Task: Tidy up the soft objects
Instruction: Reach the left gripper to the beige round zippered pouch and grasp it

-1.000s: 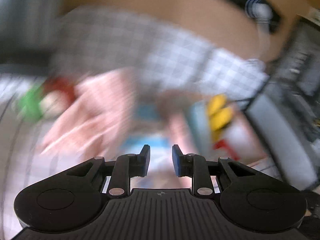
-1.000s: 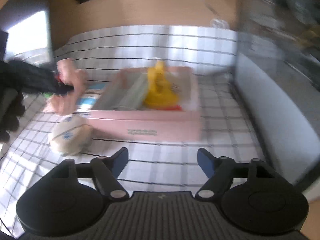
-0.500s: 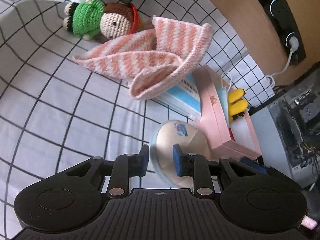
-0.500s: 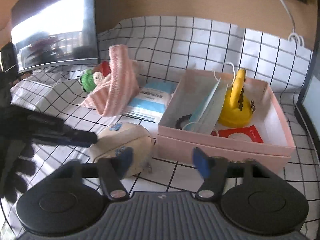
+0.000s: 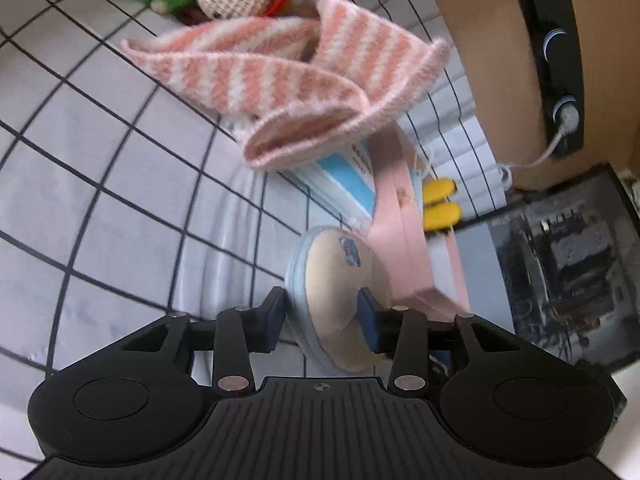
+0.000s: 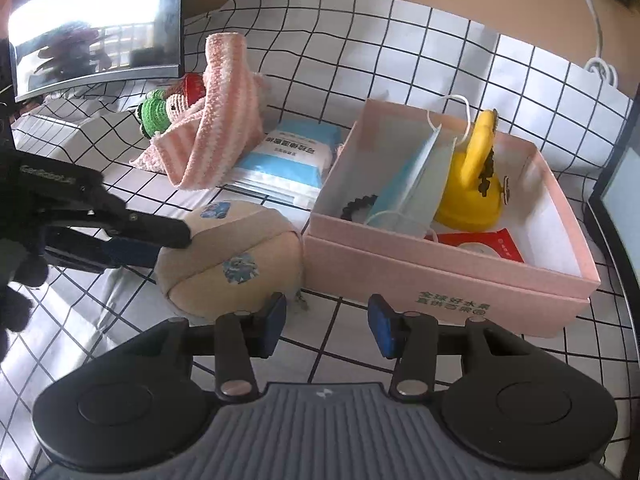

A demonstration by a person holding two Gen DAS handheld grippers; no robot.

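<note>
A beige soft ball (image 6: 232,256) with blue patches lies on the checked cloth against the pink box (image 6: 448,276); it also shows in the left wrist view (image 5: 340,292). My left gripper (image 5: 322,320) is open with its jaws around the ball's near side; its fingers (image 6: 160,232) touch the ball in the right wrist view. My right gripper (image 6: 326,326) is open and empty, just in front of the ball and box. A pink striped towel (image 6: 216,120) and a crochet doll (image 6: 168,106) lie behind. The box holds a face mask (image 6: 416,184) and a yellow plush (image 6: 476,184).
A blue-and-white tissue pack (image 6: 296,160) lies between towel and box. A monitor (image 6: 96,28) stands at the back left, a dark computer case (image 5: 560,264) right of the box. A white cable (image 6: 592,24) hangs down the brown wall.
My left gripper opened from nearly shut and moved forward around the beige ball. My right gripper came a little closer to the ball and box.
</note>
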